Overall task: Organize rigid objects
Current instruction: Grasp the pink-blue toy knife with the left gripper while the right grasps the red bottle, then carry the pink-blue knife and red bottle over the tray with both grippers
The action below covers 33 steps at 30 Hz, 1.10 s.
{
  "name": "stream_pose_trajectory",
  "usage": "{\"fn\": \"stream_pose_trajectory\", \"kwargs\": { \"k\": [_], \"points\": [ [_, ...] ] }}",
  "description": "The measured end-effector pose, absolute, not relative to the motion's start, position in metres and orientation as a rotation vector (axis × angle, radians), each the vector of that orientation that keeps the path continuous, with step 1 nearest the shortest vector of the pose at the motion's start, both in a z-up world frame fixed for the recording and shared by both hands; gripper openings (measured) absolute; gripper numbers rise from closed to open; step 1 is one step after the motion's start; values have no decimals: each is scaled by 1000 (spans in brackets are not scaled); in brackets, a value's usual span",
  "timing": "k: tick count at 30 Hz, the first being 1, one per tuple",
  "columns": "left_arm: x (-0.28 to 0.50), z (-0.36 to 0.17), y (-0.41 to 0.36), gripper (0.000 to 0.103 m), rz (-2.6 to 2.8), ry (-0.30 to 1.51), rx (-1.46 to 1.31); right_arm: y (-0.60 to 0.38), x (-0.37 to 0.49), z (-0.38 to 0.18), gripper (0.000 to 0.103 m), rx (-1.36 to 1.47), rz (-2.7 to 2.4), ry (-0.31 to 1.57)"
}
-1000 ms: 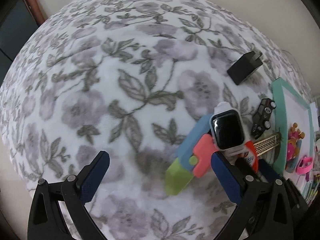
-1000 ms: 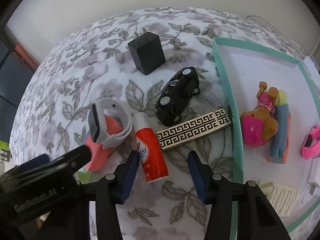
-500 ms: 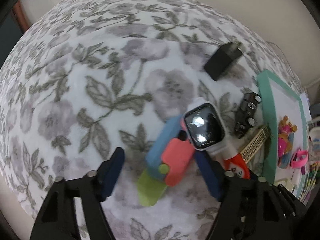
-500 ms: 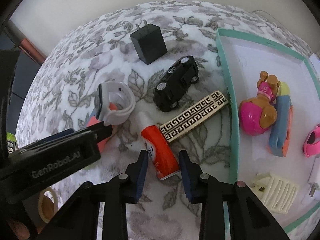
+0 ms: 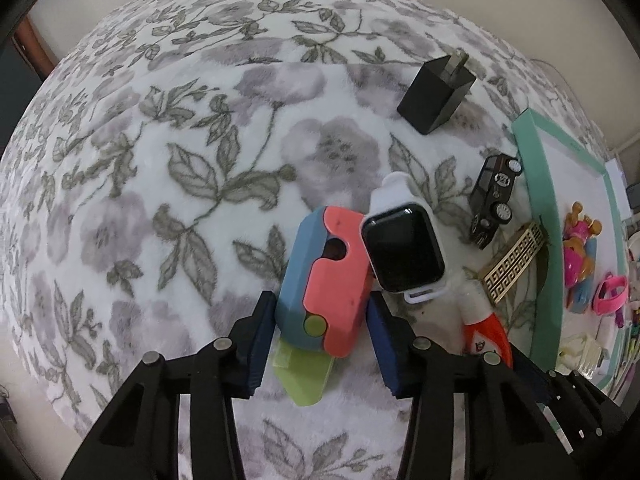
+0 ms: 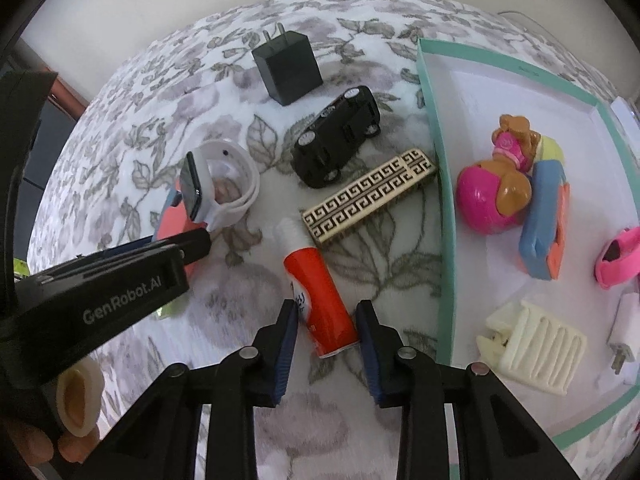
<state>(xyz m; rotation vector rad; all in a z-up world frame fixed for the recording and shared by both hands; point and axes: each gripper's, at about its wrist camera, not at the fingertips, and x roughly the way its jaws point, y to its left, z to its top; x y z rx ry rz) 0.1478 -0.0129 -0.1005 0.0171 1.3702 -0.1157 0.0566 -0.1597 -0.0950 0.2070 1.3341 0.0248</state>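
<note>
Fingers [image 5: 322, 334] on my left hand have just been closing around the blue-and-coral folding toy [image 5: 326, 276]; the pads sit against its two long sides near the green tip, though I cannot be sure they press firmly yet. My right fingers [image 6: 326, 336] have likewise been closing on the red-and-white tube [image 6: 320, 300], and they flank its red lower half with only slivers of gap, if any.

I take the teal-rimmed tray [image 6: 444, 220] as my landmark. The tube lies just beside the tray's near wall, its long axis running away from my right fingers and leaning slightly away from the tray, white cap farthest from me. The folding toy lies farther from the tray, beyond the white smartwatch [image 5: 402, 250], which leans against its upper end; its long axis also runs straight away from my left fingers. My right hand is plainly the nearer one to the tray.

The tube looks smooth, round and glossy, likely to roll. The toy is hard, blocky plastic with rounded corners. Both rest on a plush floral blanket [image 5: 160, 168] that is soft and yielding.
</note>
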Motion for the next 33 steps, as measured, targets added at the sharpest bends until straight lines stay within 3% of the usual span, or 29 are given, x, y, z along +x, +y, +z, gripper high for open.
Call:
{"fn": "stream_pose_trajectory", "kwargs": {
  "k": [23, 33],
  "points": [
    [127, -106, -28, 46, -69, 1354, 83, -124, 51, -98, 30, 5, 23, 1326],
    [127, -101, -16, 46, -73, 1361, 43, -131, 53, -98, 28, 81, 42, 1328]
  ]
}}
